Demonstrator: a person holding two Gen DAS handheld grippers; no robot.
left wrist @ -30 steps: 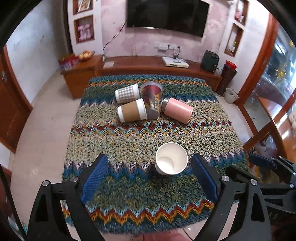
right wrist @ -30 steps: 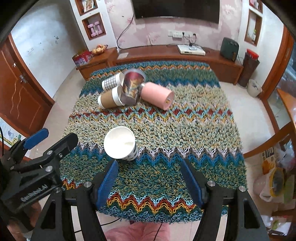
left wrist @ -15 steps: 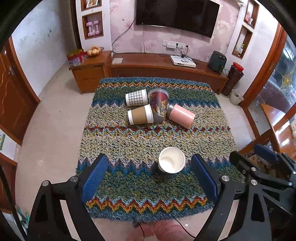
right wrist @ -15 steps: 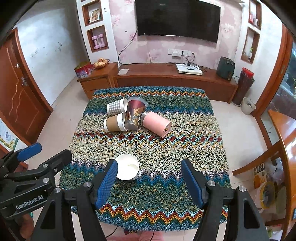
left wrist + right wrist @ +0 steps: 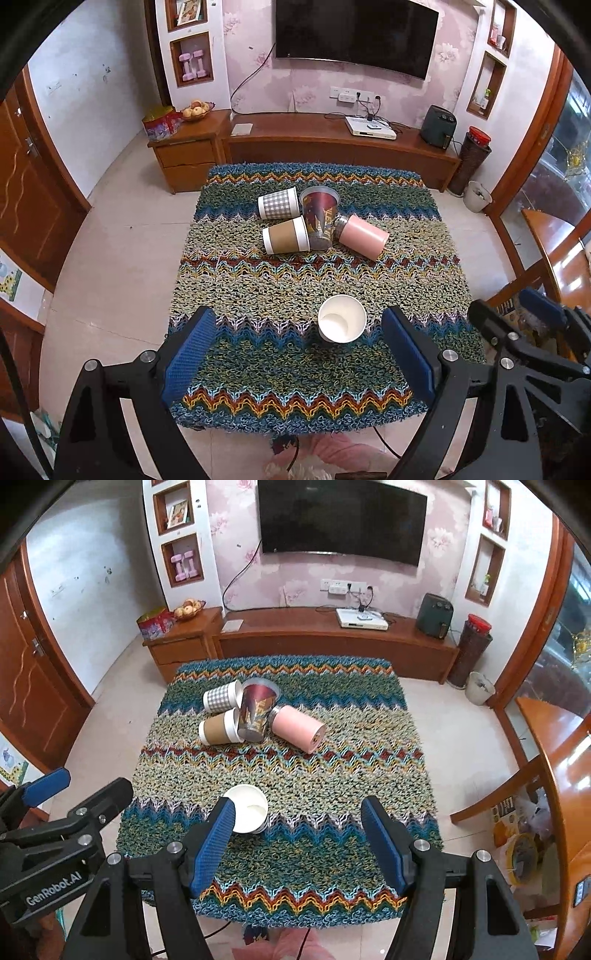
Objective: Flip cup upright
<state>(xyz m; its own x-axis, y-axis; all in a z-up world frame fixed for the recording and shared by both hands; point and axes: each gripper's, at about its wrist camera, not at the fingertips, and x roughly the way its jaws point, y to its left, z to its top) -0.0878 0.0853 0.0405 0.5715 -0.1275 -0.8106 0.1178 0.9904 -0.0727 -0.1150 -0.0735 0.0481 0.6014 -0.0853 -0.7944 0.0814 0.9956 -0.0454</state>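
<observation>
A white paper cup (image 5: pixel 341 323) stands upright, mouth up, near the front of the knitted zigzag cloth (image 5: pixel 280 280); it also shows in the right wrist view (image 5: pixel 249 812). Farther back lie a checked cup (image 5: pixel 277 203), a brown-sleeved cup (image 5: pixel 285 240) and a pink cup (image 5: pixel 362 237) on their sides around a dark patterned cup (image 5: pixel 320 216) that stands mouth up, tilted. My left gripper (image 5: pixel 295 360) is open and empty, high above the front edge. My right gripper (image 5: pixel 299 843) is open and empty, also raised above the front edge.
The cloth covers a small table on a tiled floor. A wooden TV bench (image 5: pixel 332 144) and a side cabinet (image 5: pixel 188 147) stand behind it. A wooden chair (image 5: pixel 517 786) and an orange tabletop (image 5: pixel 569 760) are to the right. A door (image 5: pixel 22 206) is left.
Both grippers have risen and pulled back from the table, so the cups and cloth look smaller. The white cup stays upright where it was. Both grippers stay open.
</observation>
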